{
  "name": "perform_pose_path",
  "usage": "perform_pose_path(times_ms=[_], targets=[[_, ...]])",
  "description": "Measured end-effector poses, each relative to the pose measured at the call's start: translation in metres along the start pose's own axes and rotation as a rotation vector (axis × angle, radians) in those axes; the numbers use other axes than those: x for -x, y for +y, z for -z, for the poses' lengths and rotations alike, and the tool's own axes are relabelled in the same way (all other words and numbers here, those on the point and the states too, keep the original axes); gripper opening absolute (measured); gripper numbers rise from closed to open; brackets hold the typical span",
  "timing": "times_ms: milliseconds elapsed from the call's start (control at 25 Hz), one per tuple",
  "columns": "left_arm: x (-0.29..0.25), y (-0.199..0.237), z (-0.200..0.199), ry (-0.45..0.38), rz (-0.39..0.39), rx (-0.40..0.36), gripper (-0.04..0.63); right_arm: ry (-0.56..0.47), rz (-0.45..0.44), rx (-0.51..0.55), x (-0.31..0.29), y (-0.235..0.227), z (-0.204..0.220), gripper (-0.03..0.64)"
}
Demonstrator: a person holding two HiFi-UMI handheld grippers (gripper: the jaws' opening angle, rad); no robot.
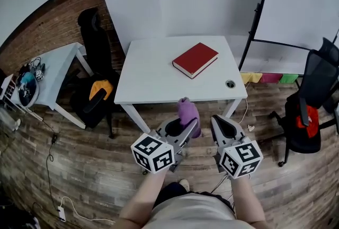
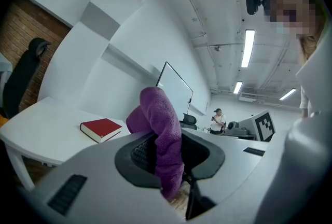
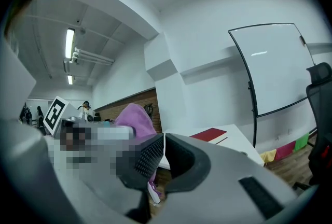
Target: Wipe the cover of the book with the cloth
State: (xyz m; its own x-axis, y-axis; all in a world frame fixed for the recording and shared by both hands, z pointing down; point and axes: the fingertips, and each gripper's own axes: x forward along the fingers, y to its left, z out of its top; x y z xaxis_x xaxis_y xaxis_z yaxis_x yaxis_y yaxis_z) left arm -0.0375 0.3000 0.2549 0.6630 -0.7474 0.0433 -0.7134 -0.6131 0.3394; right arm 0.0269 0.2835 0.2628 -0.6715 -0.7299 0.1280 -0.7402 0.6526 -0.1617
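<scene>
Your left gripper (image 1: 183,128) is clamped on the cloth (image 1: 189,112): purple, fuzzy microfibre, bunched into a rounded lump above the jaws. Right gripper (image 1: 220,124) has its jaws together with nothing between them. Book (image 1: 195,59): red matte hardcover, flat on the white table (image 1: 153,77), 12 o'clock of your grippers.

One book (image 1: 195,59), one cloth (image 1: 188,111), two grippers (left gripper (image 1: 186,126), right gripper (image 1: 219,121)), two tables (image 1: 153,75) (image 1: 57,70)

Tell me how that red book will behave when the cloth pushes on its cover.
The red book looks hardbound, so it is probably stiff. It lies flat and unheld on the smooth white table, so it may slide or turn under wiping.
</scene>
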Motion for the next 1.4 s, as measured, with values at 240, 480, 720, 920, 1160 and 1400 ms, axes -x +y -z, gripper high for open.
perform_pose_path(times_ms=[240, 480, 720, 920, 1160, 1400], targets=[[-0.011, 0.019, -0.004, 0.015, 0.03, 0.009, 0.106, 0.009, 0.031, -0.013, -0.019, -0.008, 0.0, 0.025], [-0.019, 0.024, 0.0, 0.023, 0.043, 0.021, 0.106, 0.022, 0.056, -0.031, -0.019, -0.019, 0.006, 0.025], [-0.037, 0.04, -0.003, 0.025, 0.034, 0.022, 0.106, 0.024, 0.045, -0.034, -0.041, -0.034, 0.005, 0.025], [-0.065, 0.066, -0.012, 0.019, 0.017, 0.019, 0.106, 0.022, 0.036, -0.022, -0.072, -0.06, -0.004, 0.025], [-0.111, 0.103, -0.023, 0.023, 0.002, 0.032, 0.107, 0.033, 0.006, -0.034, -0.12, -0.103, -0.012, 0.025], [-0.157, 0.137, -0.037, 0.023, -0.023, 0.043, 0.106, 0.05, -0.036, -0.052, -0.167, -0.145, -0.019, 0.025]])
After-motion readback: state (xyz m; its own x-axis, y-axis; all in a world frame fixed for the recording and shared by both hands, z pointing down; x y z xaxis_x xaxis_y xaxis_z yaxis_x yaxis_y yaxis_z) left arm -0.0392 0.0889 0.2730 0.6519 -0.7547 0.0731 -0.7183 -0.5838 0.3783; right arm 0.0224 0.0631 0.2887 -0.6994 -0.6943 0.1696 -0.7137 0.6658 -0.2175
